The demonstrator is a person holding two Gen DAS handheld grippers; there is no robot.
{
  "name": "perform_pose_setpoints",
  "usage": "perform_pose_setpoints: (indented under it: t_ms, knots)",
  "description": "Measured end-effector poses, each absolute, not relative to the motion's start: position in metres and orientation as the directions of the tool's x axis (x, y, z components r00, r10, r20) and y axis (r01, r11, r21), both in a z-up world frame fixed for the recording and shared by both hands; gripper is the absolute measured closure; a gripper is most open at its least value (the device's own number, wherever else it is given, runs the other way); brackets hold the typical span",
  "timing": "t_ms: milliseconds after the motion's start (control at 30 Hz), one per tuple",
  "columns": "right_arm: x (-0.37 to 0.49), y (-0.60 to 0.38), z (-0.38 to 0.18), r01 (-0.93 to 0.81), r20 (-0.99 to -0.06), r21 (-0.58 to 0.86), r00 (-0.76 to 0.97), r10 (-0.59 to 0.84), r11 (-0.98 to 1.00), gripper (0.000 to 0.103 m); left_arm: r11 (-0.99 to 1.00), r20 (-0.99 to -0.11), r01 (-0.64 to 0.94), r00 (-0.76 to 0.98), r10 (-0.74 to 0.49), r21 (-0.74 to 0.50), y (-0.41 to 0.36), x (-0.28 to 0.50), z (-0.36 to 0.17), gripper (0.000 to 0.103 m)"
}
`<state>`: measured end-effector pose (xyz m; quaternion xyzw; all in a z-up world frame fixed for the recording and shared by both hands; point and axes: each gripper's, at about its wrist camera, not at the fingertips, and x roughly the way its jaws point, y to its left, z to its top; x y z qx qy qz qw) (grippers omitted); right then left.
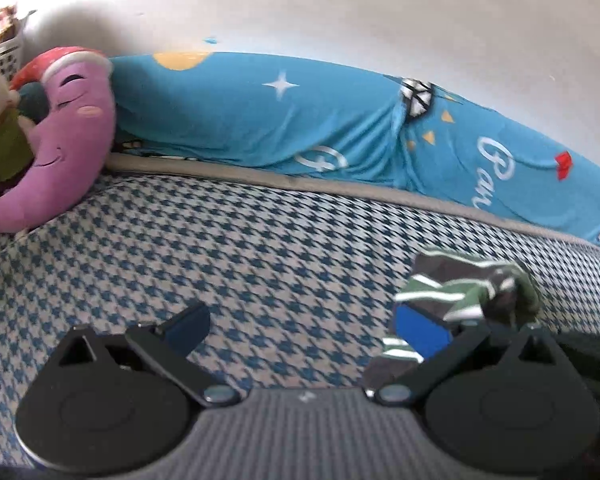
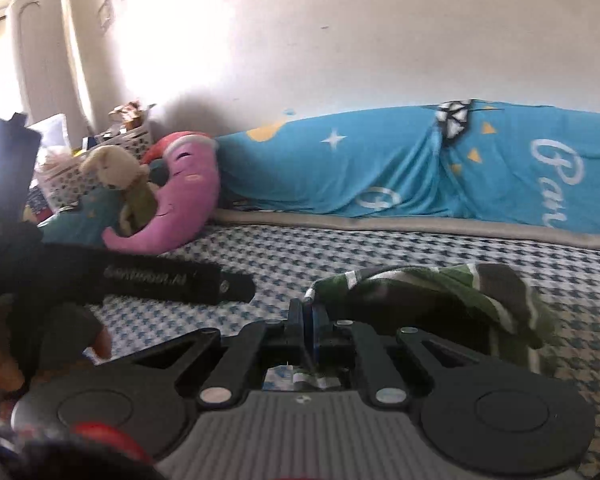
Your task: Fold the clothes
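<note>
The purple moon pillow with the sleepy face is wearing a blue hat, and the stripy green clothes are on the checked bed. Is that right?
Not quite. The moon pillow's hat is red with a white brim, not blue; the left wrist view shows it clearly. The rest holds: the stripy green clothes do lie on the checked bed.

The left gripper (image 1: 306,330) hovers low with its jaws spread wide, the two fingers far apart; its right fingertip (image 1: 420,330) touches cloth, nothing is clamped. The right gripper (image 2: 308,320) sits low and near, its jaws pressed together, blue pads (image 2: 314,326) meeting at the centre. In the right wrist view, the other gripper's dark body (image 2: 172,278) reaches in from the left.
</note>
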<state>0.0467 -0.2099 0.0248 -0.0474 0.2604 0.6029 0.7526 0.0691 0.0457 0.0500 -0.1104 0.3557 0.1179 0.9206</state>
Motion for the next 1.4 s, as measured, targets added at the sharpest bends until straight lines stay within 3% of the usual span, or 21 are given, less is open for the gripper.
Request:
perform_pose_setpoints:
  t_ms: [267,500,1033,1167,1400]
  knots:
    - [0.002,-0.187,0.008,-0.980,-0.524,0.196,-0.080,0.848,0.028,0.094,0.931,-0.670,-0.318,0.733,0.121,-0.180,0.069,0.062,0.058,0.000]
    - [-0.020,-0.200,0.005,-0.992,-0.590,0.111,-0.120,0.798,-0.067,0.088,0.963,-0.674,-0.186,0.739,0.007,-0.194,0.050,0.066,0.059,0.000]
    - [0.038,-0.268,0.026,-0.972,-0.641,0.031,0.158,0.751,0.231,0.078,0.999,-0.684,0.037,0.729,-0.027,0.000,-0.011,0.071,0.052,0.000]
    - [0.050,-0.274,0.025,-0.956,-0.661,0.001,0.220,0.717,0.294,0.068,0.996,-0.694,0.075,0.720,-0.027,0.039,-0.022,0.073,0.046,0.000]
    - [0.087,-0.276,0.007,-0.913,-0.689,0.014,0.287,0.666,0.408,0.063,0.988,-0.713,0.113,0.701,-0.005,0.104,-0.039,0.086,0.027,0.000]
